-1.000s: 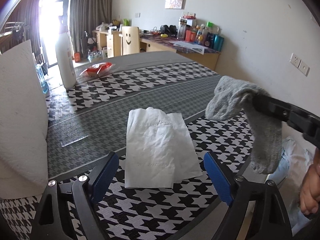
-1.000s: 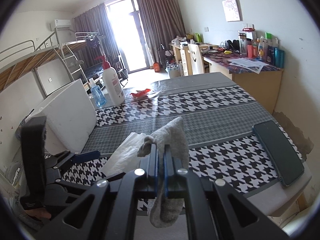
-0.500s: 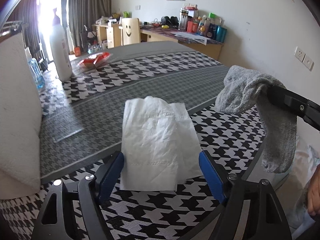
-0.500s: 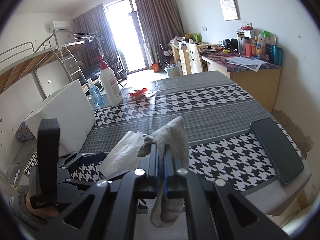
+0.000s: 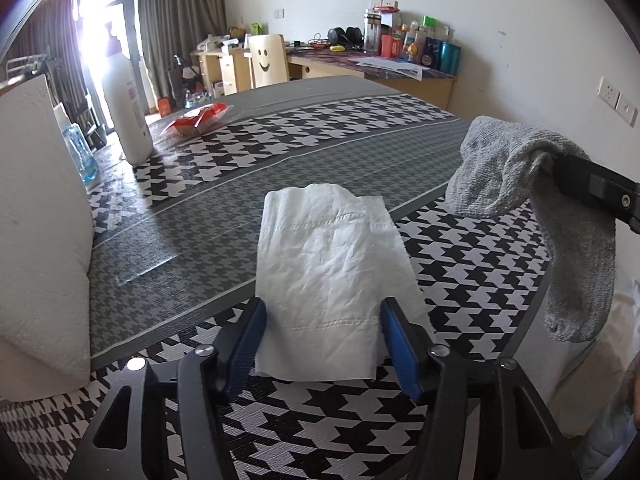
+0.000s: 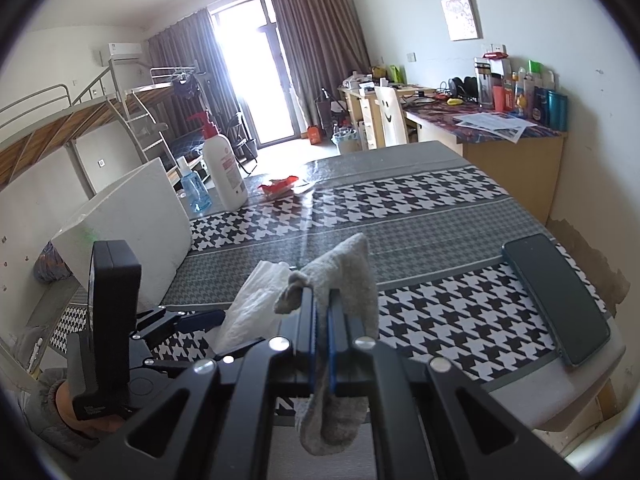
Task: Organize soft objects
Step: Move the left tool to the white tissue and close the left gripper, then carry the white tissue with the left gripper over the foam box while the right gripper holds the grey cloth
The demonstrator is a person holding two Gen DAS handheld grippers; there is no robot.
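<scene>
A white paper tissue [image 5: 332, 276] lies flat on the houndstooth tablecloth [image 5: 280, 148] near the front edge; it also shows in the right wrist view [image 6: 252, 308]. My left gripper [image 5: 322, 336] is open, its blue pads on either side of the tissue's near end. My right gripper [image 6: 322, 308] is shut on a grey sock [image 6: 352, 272], which hangs over the fingers above the table's front edge. The sock [image 5: 520, 184] and the right gripper's tip [image 5: 560, 168] show to the right in the left wrist view.
A white foam block [image 5: 36, 232] stands at the left. A white lotion bottle [image 6: 224, 172], a small blue bottle [image 6: 194, 190] and a red wrapper [image 6: 278, 188] sit at the far side. A dark phone [image 6: 556, 296] lies at the right edge.
My left gripper has moved forward until its pads flank the tissue's near end, and its jaws have narrowed. The right gripper still holds the sock in about the same place.
</scene>
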